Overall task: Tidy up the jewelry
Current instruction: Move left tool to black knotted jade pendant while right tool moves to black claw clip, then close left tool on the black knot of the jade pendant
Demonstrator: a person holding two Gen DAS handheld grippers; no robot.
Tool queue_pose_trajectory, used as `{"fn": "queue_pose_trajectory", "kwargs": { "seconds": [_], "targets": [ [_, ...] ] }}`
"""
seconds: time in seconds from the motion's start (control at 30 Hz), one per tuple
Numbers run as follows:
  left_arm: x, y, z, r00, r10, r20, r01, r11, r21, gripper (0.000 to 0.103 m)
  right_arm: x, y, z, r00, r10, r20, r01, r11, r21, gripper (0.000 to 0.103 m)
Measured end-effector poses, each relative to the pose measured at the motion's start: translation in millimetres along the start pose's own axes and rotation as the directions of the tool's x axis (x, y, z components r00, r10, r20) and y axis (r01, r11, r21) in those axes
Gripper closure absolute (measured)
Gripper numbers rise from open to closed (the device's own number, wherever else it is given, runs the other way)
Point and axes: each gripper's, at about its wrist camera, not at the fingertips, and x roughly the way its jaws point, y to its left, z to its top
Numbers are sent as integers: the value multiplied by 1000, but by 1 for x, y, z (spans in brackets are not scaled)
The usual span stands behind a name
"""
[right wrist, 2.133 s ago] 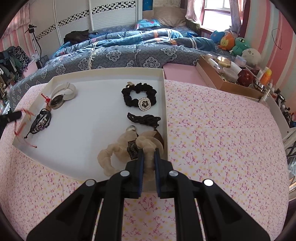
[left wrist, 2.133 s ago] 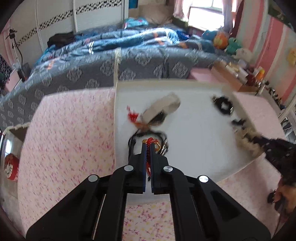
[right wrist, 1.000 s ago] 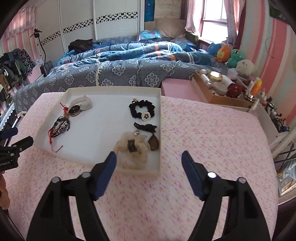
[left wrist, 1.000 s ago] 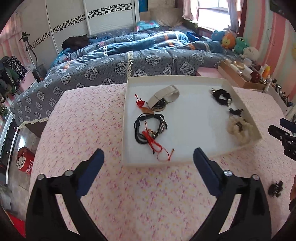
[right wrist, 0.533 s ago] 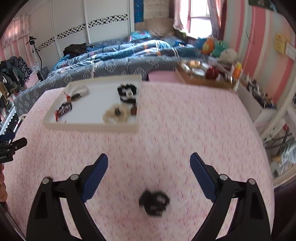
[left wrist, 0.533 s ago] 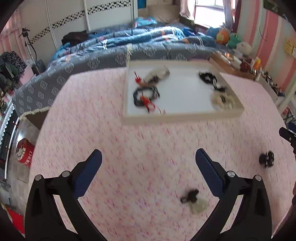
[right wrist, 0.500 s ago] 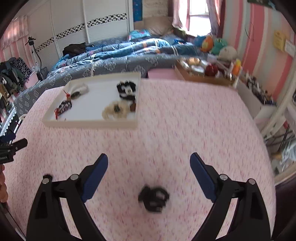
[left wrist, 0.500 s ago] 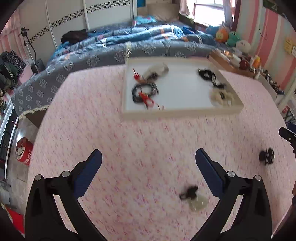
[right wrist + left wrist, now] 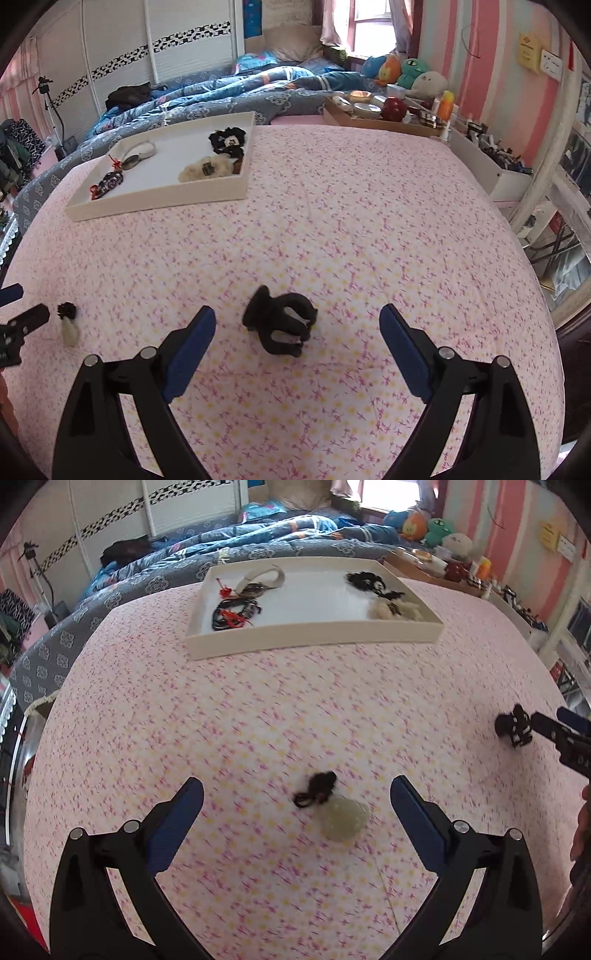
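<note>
2 tools spread wide: left tool (image 9: 295, 805) over tasselled pendant (image 9: 334, 810), right tool (image 9: 293, 328) over black claw clip (image 9: 280, 323); no legible writing.

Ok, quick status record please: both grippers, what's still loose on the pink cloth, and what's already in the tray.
left gripper: open, empty, aimed at the black-tasselled pale pendant
right gripper: open, empty, aimed at the black claw clip
loose on the cloth: pendant and claw clip, both outside the tray
tray: white, at the far side of the pink floral cloth
tray contents: cream scrunchie, black scrunchie, red-and-black bracelets, pale band
</note>
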Motion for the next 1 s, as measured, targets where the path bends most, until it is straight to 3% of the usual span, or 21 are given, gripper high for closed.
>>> {"fn": "queue_pose_trajectory", "kwargs": {
  "seconds": [0.27, 0.47, 0.77, 1.0],
  "targets": [
    [4, -6, -11, 1000, -1, 29, 1, 1000, -3, 3, 4, -13, -15, 1000, -26, -2, 26, 999, 40, 13],
    [17, -1, -22, 999, -48, -5, 48, 998, -39, 3, 13, -14, -21, 1000, -14, -27, 15, 998, 56, 13],
    [31, 5, -24, 998, -61, -16, 60, 995, -74, 4, 14, -7, -22, 999, -44, -5, 44, 999, 21, 13],
    [35, 6, -18, 995, -93, -30, 90, 993, -80, 20, 19, -6, -19, 999, -39, -9, 39, 999, 22, 13]
  ]
}}
